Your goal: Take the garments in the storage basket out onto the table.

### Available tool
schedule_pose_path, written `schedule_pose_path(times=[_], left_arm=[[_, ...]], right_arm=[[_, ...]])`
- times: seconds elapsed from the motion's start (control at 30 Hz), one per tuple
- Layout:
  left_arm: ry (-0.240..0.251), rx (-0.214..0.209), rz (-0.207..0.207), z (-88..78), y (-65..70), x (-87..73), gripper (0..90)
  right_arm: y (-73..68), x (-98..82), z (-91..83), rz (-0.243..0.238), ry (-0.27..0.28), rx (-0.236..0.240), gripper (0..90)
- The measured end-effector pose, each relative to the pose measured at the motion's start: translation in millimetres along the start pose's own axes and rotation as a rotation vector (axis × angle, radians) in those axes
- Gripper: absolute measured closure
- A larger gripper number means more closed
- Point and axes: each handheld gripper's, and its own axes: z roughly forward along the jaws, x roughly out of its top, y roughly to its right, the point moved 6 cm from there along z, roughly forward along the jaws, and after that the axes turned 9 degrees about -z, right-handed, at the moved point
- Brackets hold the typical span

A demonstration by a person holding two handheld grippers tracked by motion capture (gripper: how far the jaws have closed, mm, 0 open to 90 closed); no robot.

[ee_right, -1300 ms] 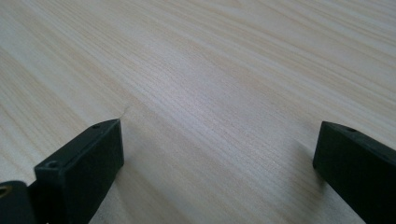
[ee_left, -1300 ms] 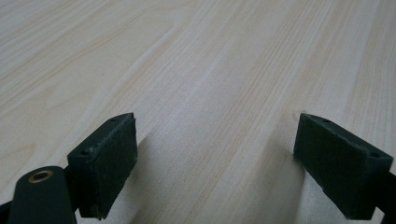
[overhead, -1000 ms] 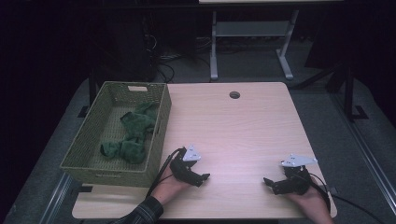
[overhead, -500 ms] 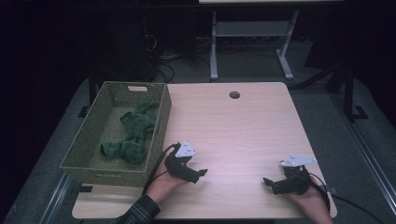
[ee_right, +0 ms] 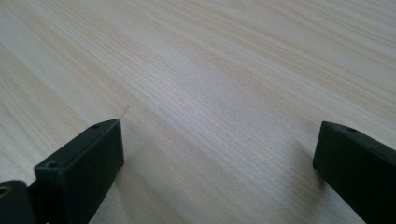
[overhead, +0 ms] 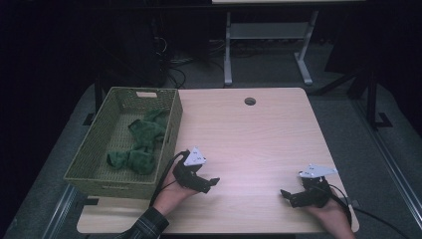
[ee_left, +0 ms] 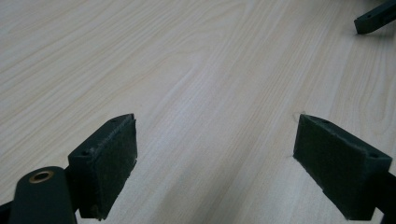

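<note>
Left gripper (overhead: 211,182) nearer basket (overhead: 171,130) than before

A lab or workshop is showing here: a bare wooden table (overhead: 249,144) is sitting among dark equipment stands (overhead: 268,35) (cables (overhead: 184,62) trailing across the floor).

Left black two-jaw gripper (overhead: 211,183): hand-held, low, jaws wide apart, empty. Right black two-jaw gripper (overhead: 287,195): hand-held, low, jaws wide apart, empty.
</note>
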Motion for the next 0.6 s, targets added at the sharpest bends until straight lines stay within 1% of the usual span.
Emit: schedule_pose_path(times=[0.1,0.23,0.33,0.43,0.47,0.6], left_arm=[[0.000,-0.002,0.002,-1.5,-0.5,1.2,12.9],[0.007,-0.003,-0.013,-3.1,-0.7,3.6,12.9],[0.005,0.000,-0.005,-4.5,-0.2,5.0,13.0],[0.013,0.001,-0.010,-5.6,0.5,7.6,13.0],[0.013,0.003,-0.005,-6.5,0.1,8.4,13.0],[0.018,0.002,-0.004,-9.2,0.5,11.6,13.1]], right_arm=[[-0.2,0.2,0.1,0.001,0.000,0.002,1.5],[-0.4,0.2,0.1,0.002,0.000,0.002,1.5],[-0.4,0.3,0.1,0.001,0.000,0.003,1.5],[-0.6,0.3,0.2,0.001,0.000,0.005,1.5],[-0.6,0.3,0.2,0.000,0.000,0.005,1.5],[-1.0,0.4,0.2,-0.006,0.001,0.009,1.5]])
